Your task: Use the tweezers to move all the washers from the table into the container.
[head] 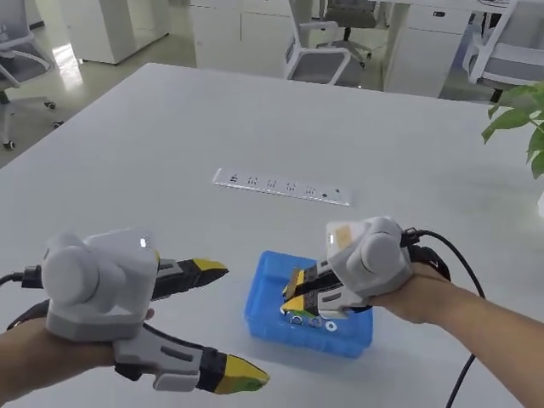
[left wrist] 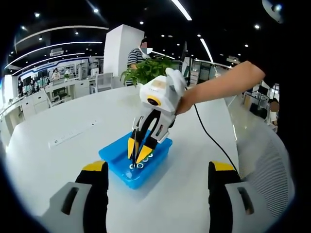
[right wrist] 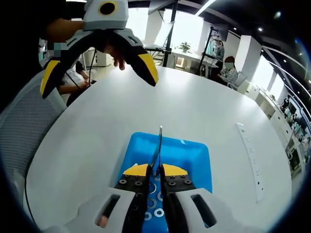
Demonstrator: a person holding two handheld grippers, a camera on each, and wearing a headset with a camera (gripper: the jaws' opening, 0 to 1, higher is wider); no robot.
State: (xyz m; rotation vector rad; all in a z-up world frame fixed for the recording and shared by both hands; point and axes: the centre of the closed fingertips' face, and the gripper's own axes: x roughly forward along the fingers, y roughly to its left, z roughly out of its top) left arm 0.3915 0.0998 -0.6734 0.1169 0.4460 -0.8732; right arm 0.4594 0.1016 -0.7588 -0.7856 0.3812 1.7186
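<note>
A blue container (head: 270, 299) sits on the white table (head: 255, 127) between both grippers, with several metal washers (head: 311, 321) lying in its near end. My right gripper (head: 296, 297) reaches into it from the right, shut on thin metal tweezers (right wrist: 158, 148) whose tips point down over the container floor (right wrist: 192, 155). In the left gripper view the right gripper (left wrist: 137, 151) stands above the container (left wrist: 116, 154) and its washers (left wrist: 140, 165). My left gripper (head: 228, 323) hovers to the left of the container, open with nothing between its jaws, and shows again (right wrist: 99, 68) in the right gripper view.
A white power strip (head: 280, 187) lies flat on the table beyond the container. Green plant leaves (head: 520, 119) hang in at the right edge. Office chairs (head: 319, 59) and cabinets stand past the table's far side. A cable (head: 463, 263) trails from the right gripper.
</note>
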